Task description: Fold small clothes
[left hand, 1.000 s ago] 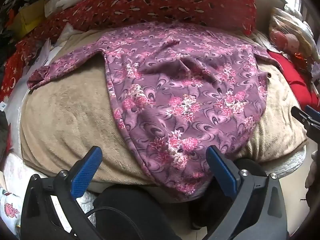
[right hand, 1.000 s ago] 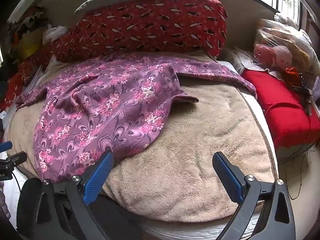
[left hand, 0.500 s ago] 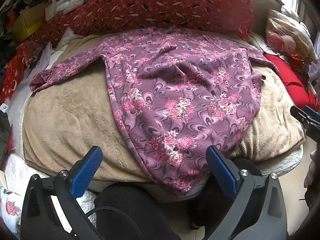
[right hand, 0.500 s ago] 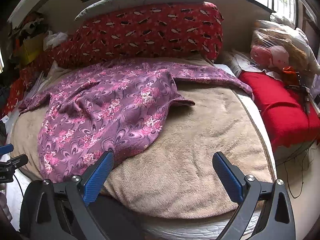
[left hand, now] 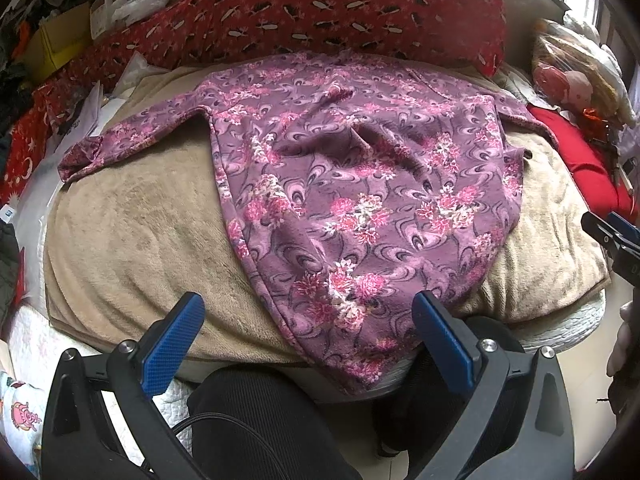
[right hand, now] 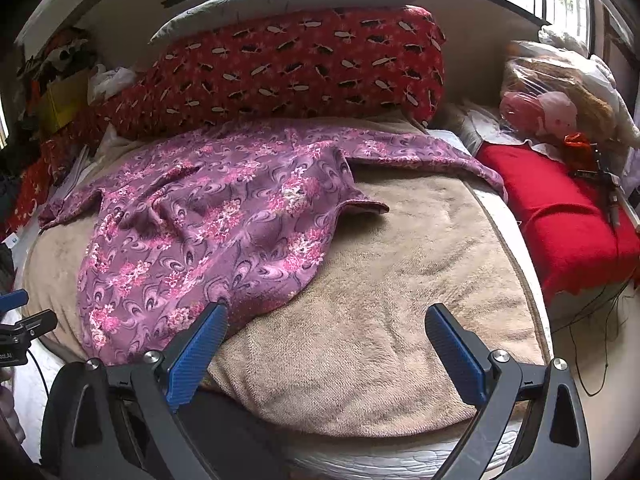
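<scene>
**Ana:** Purple floral fleece, that's the garment (left hand: 360, 184), spread over the tan blanket (left hand: 132, 236) on the bed. Its hem droops off the near edge and one sleeve (left hand: 120, 140) reaches toward the bed's left edge. The other sleeve (right hand: 420, 152) runs toward the right edge, by the red cloth (right hand: 560, 220).

**Ben:** Where are the tools?

**Ana:** The left gripper (left hand: 308, 336) hangs off the near edge with its fingers spread wide around the hanging hem, pinching nothing. The right gripper (right hand: 324, 344) is also spread and empty; its left finger (right hand: 196, 356) sits just over the garment's right side edge, the other over bare blanket.

**Ben:** So nothing is folded yet?

**Ana:** I'd judge not. The body is rumpled, with creases near the middle, and one flap (right hand: 360, 204) on the right side is turned over.

**Ben:** How would you start well?

**Ana:** Probably flatten first: pinch the hem at both corners and draw it toward the near edge so the creases run out. Fleece on plush blanket will likely drag, so lift slightly rather than slide. Then take a sleeve at its cuff and lay it across the body, keeping the fold line straight along the side seam.

**Ben:** Risks?

**Ana:** Catching blanket along with the cloth. Bite only the garment's edge.
</scene>
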{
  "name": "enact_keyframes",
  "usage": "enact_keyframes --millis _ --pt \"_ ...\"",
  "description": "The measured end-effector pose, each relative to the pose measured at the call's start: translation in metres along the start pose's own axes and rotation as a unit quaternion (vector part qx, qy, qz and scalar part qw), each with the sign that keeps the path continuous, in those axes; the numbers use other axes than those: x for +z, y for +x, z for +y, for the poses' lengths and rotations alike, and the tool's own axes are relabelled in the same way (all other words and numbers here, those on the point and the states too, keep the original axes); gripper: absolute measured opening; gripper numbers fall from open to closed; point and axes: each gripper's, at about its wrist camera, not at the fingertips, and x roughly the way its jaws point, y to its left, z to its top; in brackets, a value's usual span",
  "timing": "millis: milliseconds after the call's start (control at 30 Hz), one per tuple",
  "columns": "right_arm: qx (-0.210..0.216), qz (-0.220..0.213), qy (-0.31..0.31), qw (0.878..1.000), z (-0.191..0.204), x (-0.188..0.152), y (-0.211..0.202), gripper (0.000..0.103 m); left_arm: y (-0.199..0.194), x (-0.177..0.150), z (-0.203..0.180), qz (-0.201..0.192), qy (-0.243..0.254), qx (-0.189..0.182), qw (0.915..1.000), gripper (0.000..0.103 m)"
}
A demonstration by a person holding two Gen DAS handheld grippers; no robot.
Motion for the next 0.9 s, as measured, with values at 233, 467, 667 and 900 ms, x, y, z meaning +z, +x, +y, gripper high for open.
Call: enact_keyframes --millis 233,467,667,900 --pt "0.002 0.01 0.001 1.0 0.0 0.0 0.009 0.099 0.012 0.005 -0.005 0.034 0.04 0.069 0.9962 0.103" --pt "0.005 0.024 0.004 1.0 -0.001 0.0 0.023 0.099 0.025 0.009 -0.001 0.043 0.029 0.052 0.9973 0.103" --pt "0.011 0.043 0.051 0.998 -0.026 0.011 0.049 0.099 0.041 0.019 0.028 0.054 -0.008 0.06 0.9967 0.103" --pt "0.045 0.07 0.157 0.984 -0.067 0.044 0.108 0.097 0.075 0.02 0.074 0.137 -0.118 0.03 0.9831 0.103"
